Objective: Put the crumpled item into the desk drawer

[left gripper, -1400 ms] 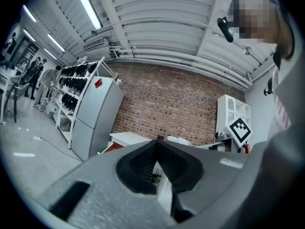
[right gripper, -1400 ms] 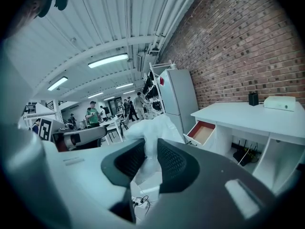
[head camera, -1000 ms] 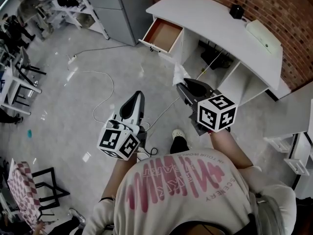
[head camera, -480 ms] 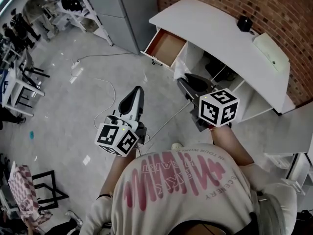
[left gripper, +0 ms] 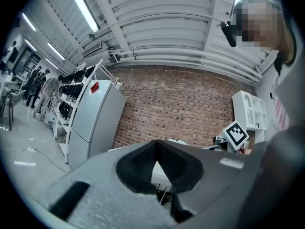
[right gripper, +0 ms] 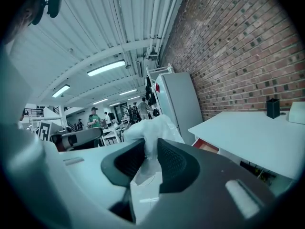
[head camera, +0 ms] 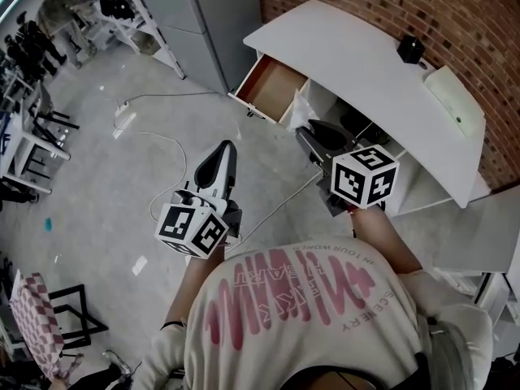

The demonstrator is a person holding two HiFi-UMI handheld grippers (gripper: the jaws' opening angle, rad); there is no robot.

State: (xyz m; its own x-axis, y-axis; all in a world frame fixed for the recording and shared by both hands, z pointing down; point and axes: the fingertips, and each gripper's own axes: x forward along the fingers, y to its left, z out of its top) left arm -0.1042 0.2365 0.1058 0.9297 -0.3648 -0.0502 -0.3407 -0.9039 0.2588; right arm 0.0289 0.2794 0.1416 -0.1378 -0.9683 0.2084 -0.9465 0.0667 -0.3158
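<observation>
A white desk [head camera: 357, 51] stands against the brick wall, its drawer [head camera: 266, 88] pulled open with a reddish-brown bottom showing. My right gripper [head camera: 305, 130] is shut on the crumpled white item [head camera: 297, 114], which hangs just right of the drawer's near corner. In the right gripper view the crumpled white item [right gripper: 153, 128] bulges out above the pinching jaws of the right gripper [right gripper: 151, 146], with the desk top [right gripper: 252, 132] to the right. My left gripper [head camera: 227, 151] floats over the floor, left of the drawer, shut and holding nothing; the left gripper [left gripper: 156, 145] shows its jaws meeting at the tip.
A grey cabinet [head camera: 213, 19] stands left of the desk. A white cable [head camera: 166, 140] trails over the concrete floor. On the desk sit a small black object [head camera: 410, 49] and a pale box [head camera: 455, 100]. Racks and people are at the far left.
Both grippers have moved forward toward the desk together. The crumpled item, still held, now sits closer to the open drawer's corner.
</observation>
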